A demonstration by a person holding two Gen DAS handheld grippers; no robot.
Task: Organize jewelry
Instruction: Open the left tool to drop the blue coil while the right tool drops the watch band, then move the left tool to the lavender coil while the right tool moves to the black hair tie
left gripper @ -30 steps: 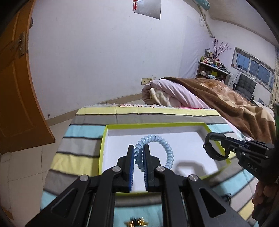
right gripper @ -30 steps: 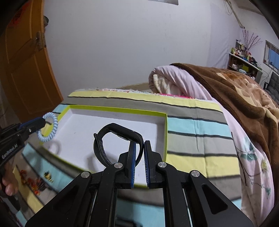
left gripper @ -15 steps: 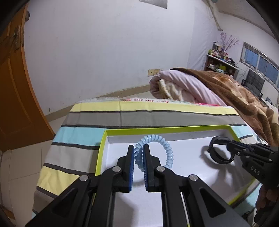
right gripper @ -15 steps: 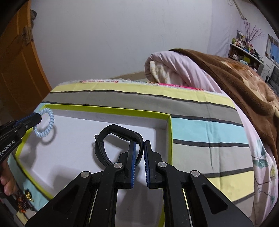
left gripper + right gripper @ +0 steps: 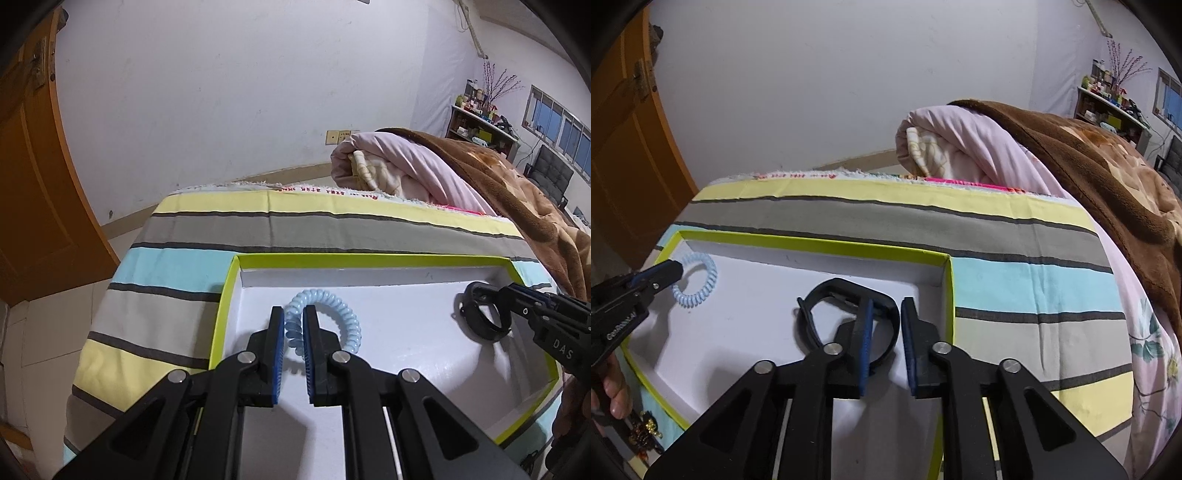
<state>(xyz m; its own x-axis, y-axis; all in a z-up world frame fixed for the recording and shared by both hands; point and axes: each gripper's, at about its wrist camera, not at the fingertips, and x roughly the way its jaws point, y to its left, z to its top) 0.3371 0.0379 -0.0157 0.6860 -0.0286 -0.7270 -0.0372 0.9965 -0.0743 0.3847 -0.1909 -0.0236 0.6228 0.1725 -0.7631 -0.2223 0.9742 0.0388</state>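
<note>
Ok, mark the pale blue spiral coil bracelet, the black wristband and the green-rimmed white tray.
pale blue spiral coil bracelet (image 5: 347,320): left wrist view, right arc.
black wristband (image 5: 849,288): right wrist view, top.
green-rimmed white tray (image 5: 820,242): right wrist view, far rim.

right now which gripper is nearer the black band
Right. The right gripper has its jaws open around the black band in the tray; the left gripper is across the tray at the blue coil bracelet.

Left tongs seemingly parted, right tongs parted
</note>
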